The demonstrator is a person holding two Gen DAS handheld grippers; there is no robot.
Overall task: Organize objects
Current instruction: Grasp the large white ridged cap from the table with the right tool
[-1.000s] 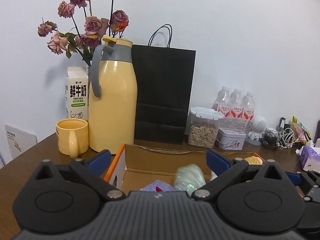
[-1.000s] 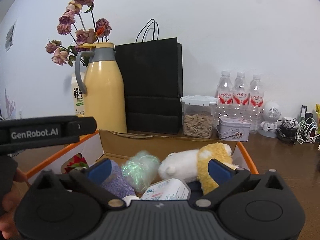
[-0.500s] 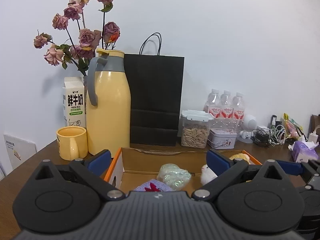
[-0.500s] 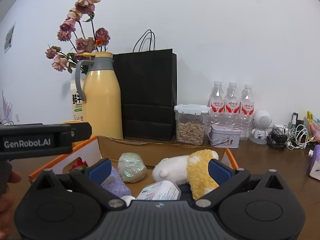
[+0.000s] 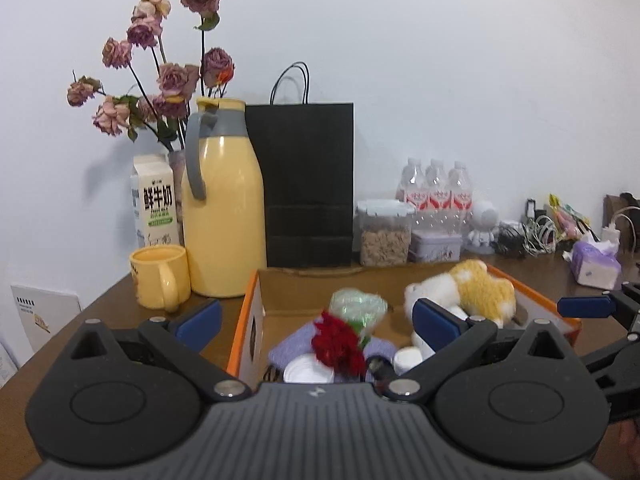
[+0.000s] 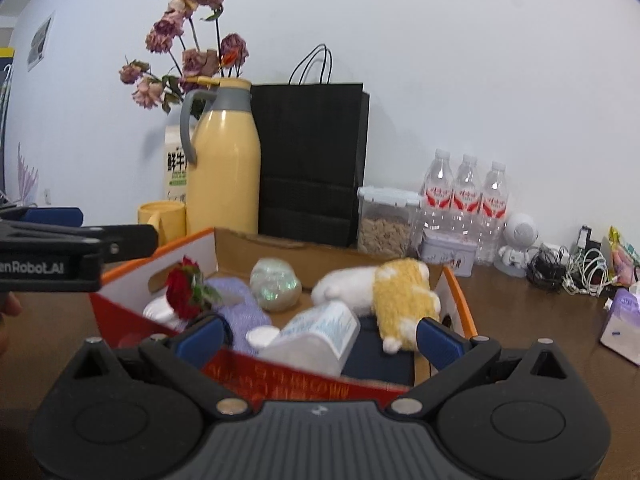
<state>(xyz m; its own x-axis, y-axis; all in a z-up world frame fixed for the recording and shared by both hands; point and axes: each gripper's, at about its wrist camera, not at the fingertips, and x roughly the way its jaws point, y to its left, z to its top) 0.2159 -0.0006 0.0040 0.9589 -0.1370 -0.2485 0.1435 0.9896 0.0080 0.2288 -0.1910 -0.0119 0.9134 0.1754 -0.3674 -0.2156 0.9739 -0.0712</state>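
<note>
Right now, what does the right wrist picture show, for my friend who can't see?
An open cardboard box holds a yellow-and-white plush toy, a red flower and a shiny ball. The right tool hovers open above it.

A brown wooden desk [image 6: 520, 320] carries an open cardboard box [image 6: 256, 246]. Behind it along the wall stand a yellow mug [image 5: 160, 276], yellow flask [image 5: 224, 216], milk carton [image 5: 154, 200], black paper bag [image 5: 310, 184], seed jar [image 5: 384, 232], three water bottles [image 6: 466, 204] and a tin [image 6: 448, 254]; tissues [image 5: 594, 266] lie right.

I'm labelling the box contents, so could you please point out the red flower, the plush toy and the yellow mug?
red flower [image 6: 182, 286]: right wrist view, on the petals.
plush toy [image 6: 402, 288]: right wrist view, on its yellow back.
yellow mug [image 5: 158, 274]: left wrist view, on its side wall.
</note>
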